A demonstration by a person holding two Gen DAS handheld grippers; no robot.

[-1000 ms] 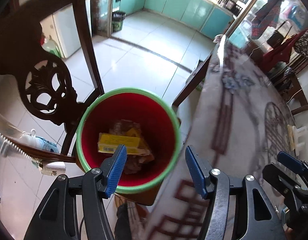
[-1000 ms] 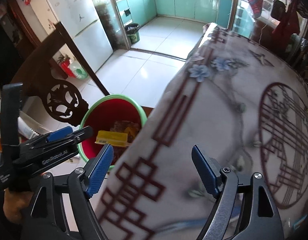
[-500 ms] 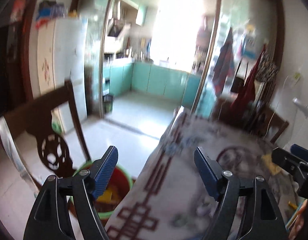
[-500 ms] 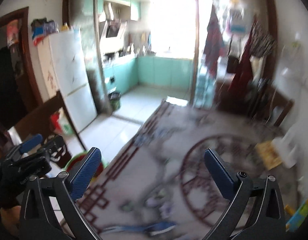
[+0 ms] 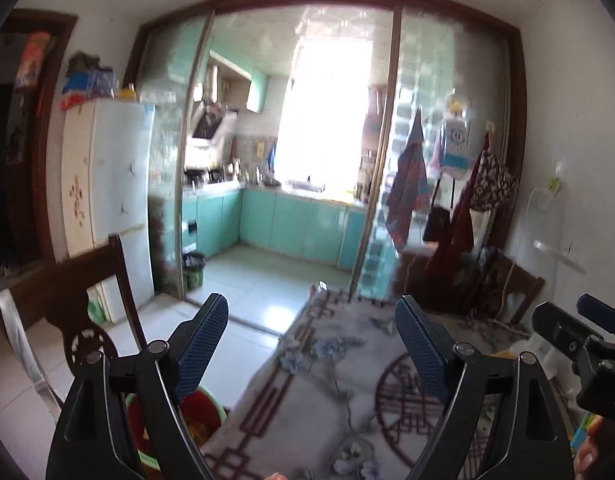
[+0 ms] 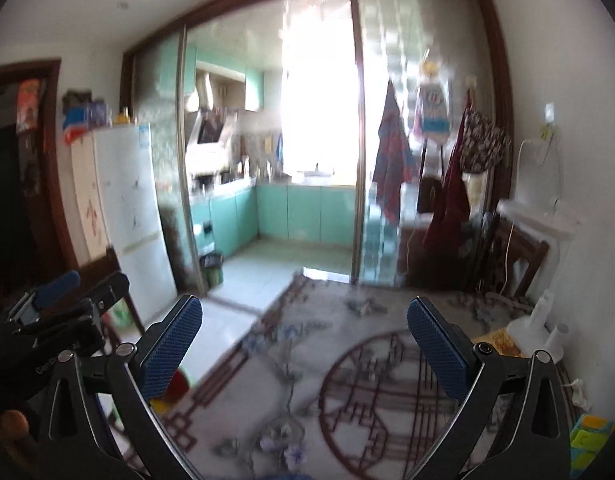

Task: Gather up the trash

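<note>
Bin (image 5: 195, 408) on floor left of table (image 5: 347, 392), chair (image 5: 87, 280) behind bin, fridge (image 5: 111, 200) beyond chair

My left gripper (image 5: 311, 344) points nearly level, its blue-padded fingers (image 5: 201, 344) opening with nothing between them. My right gripper (image 6: 305, 346) points the same way beside it, fingers (image 6: 437, 346) spread wide and empty. Each gripper shows at the edge of the other's view, a fingertip of my hand (image 6: 13, 422) behind the left one.
</note>
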